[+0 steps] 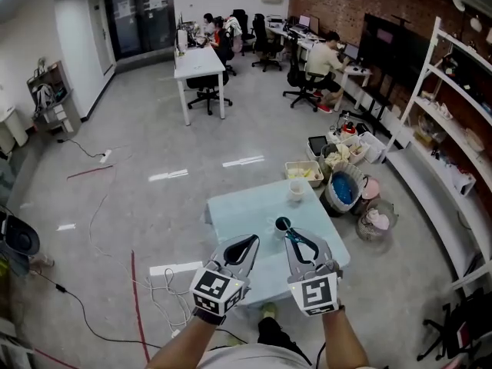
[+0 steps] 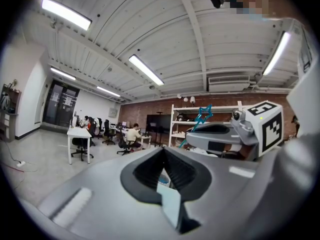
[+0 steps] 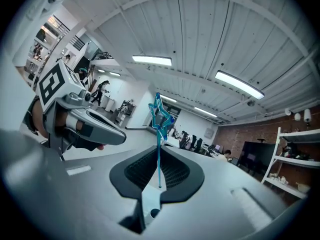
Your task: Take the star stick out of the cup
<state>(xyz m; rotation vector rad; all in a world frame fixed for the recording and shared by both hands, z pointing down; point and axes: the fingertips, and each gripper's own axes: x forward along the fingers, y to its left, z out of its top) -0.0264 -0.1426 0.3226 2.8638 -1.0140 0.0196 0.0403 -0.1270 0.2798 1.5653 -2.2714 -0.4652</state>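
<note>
The teal star stick [image 3: 160, 115] stands upright between the jaws of my right gripper [image 3: 159, 181], which is shut on its thin stem. From the head view, that right gripper [image 1: 295, 237] is held up over the pale blue table [image 1: 234, 214], with the star stick [image 1: 284, 224] poking out ahead of it. A white cup [image 1: 297, 190] sits on the table's far side, apart from both grippers. My left gripper [image 1: 247, 245] hovers beside the right one, shut and holding nothing. In the left gripper view the star [image 2: 203, 116] shows above the right gripper [image 2: 220, 134].
Bins and baskets [image 1: 344, 187] crowd the floor just right of the table, with white shelving [image 1: 450, 121] beyond. Cables [image 1: 100, 229] trail over the floor at left. Desks with seated people [image 1: 323, 64] stand far back.
</note>
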